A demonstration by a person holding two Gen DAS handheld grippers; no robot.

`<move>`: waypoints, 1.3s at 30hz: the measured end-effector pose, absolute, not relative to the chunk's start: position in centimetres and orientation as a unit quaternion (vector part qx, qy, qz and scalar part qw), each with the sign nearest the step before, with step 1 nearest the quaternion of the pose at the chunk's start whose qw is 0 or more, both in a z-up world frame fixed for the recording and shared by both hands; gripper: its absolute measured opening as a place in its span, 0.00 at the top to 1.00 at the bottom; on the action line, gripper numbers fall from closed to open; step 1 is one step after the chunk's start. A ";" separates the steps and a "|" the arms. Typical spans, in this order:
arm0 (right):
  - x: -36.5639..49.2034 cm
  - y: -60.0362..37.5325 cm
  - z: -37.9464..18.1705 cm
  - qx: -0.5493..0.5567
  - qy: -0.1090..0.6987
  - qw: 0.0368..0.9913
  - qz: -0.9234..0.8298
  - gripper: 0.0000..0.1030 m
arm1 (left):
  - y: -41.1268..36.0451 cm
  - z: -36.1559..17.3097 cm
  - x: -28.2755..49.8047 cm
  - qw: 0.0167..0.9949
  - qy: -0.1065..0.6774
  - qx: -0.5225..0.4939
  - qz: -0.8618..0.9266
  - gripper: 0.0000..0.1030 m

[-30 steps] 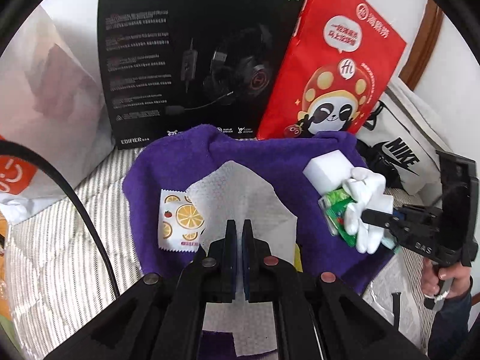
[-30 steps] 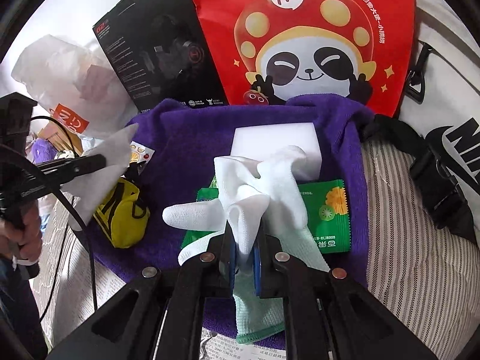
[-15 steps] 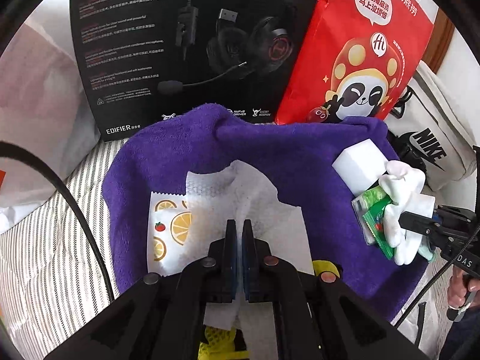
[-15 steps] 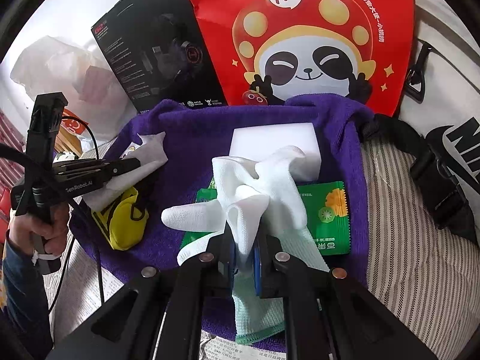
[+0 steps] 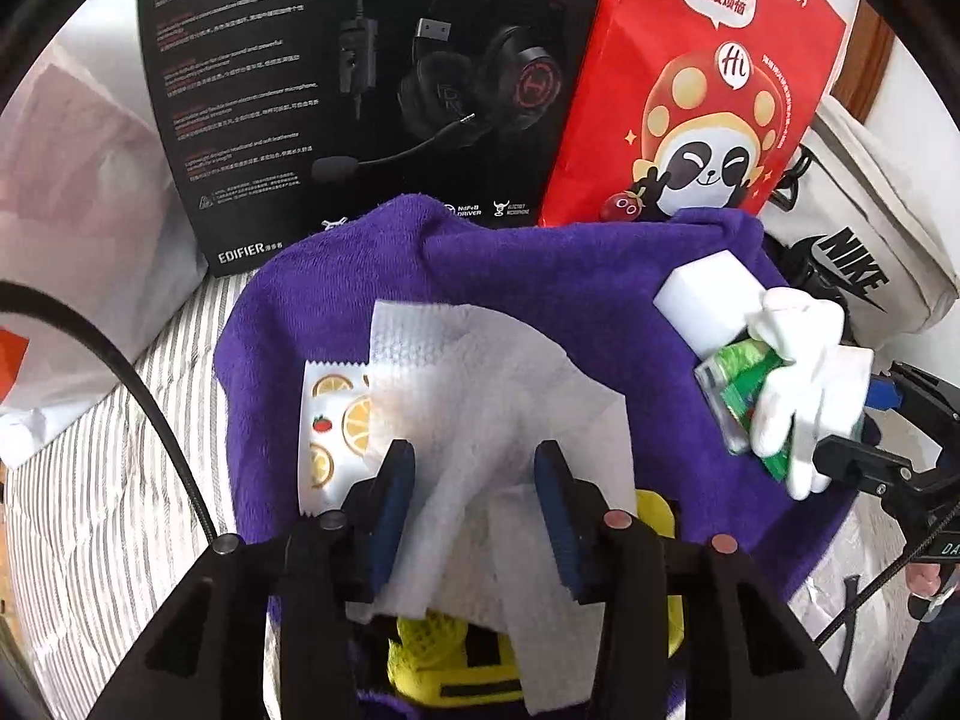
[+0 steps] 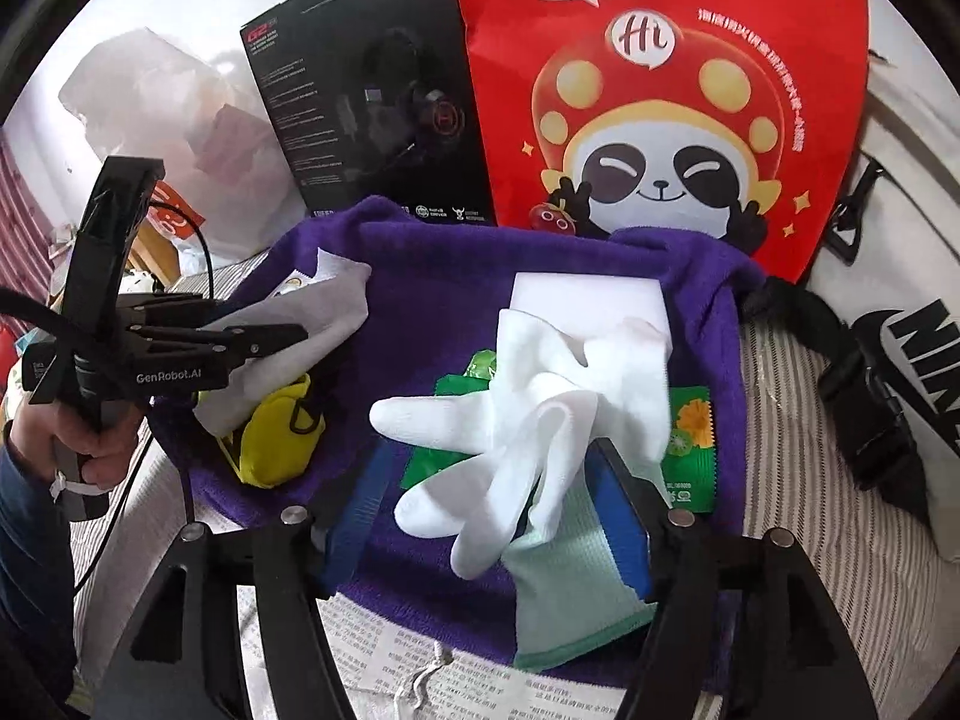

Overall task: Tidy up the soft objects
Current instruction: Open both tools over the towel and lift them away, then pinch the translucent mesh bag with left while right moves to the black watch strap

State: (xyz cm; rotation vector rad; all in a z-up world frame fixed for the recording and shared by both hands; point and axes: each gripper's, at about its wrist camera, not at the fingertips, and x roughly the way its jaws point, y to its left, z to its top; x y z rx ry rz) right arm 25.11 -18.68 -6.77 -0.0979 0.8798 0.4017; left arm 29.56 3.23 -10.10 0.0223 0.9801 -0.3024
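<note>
Left claw (image 5: 474,474): jaws opening, white tissue (image 5: 480,396) loose between them.
Right claw (image 6: 492,480): jaws opening, white glove (image 6: 528,414) between, on purple towel (image 6: 432,294).

One purple towel (image 6: 456,276) is lying spread out, and everything else is being counted from it. On it are sitting one white tissue (image 5: 480,384), one fruit-print sachet (image 5: 327,420) under the tissue's left edge, one yellow pouch (image 6: 276,438) at the near left, one white sponge block (image 6: 585,300) toward the far right, one white glove (image 6: 540,408) in front of the block, and one green packet (image 6: 690,444) beneath the glove. Behind the towel are standing one black headset box (image 5: 360,78) and one red panda bag (image 6: 660,90). Right of it is lying one white Nike bag (image 5: 864,252). Two grippers are hanging over it, left (image 5: 474,468) and right (image 6: 492,480).
</note>
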 end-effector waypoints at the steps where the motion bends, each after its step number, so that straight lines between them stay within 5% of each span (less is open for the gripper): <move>1: 25.0 -18.7 -6.5 -0.043 0.420 0.886 0.193 0.35 | 3.3 -10.0 29.4 0.871 0.470 0.008 -0.146 0.58; 16: 19.1 -22.2 -2.5 -0.001 0.394 0.907 0.147 0.35 | 3.5 -6.1 23.7 0.883 0.442 0.023 -0.155 0.50; 39: 9.9 -27.4 -6.0 0.042 0.436 0.895 0.089 0.35 | -2.8 -7.5 15.2 0.865 0.432 0.078 -0.245 0.42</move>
